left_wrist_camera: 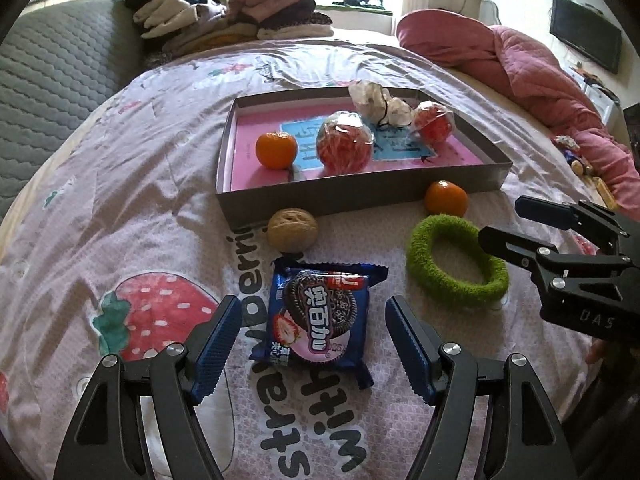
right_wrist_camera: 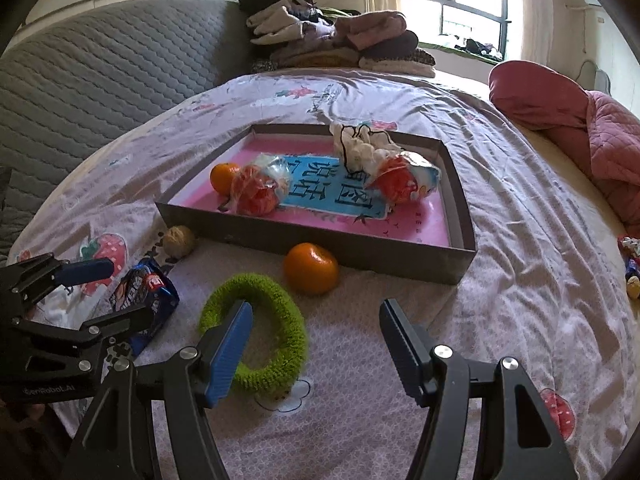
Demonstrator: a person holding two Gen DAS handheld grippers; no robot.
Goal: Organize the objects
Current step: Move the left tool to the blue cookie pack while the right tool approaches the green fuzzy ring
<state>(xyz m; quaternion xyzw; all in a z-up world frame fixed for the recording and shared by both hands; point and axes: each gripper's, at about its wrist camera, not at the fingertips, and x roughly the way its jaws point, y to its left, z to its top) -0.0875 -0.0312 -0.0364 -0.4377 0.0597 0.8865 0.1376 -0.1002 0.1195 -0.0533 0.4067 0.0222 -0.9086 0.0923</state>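
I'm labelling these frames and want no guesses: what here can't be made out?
- Cookie packet, right wrist view: partly hidden behind the left gripper.
- Small items by the pink quilt, left wrist view: too small to identify.
- Items, right wrist view: cut off by the edge.

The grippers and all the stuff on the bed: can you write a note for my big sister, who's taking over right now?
Left gripper: open, empty, around the cookie packet.
Right gripper: open, empty, one finger inside the green ring.
Done: in the box are one orange, two red bagged snacks and a white bundle.
Left, all on the bedsheet in front of the box: cookie packet, walnut, green ring, second orange.
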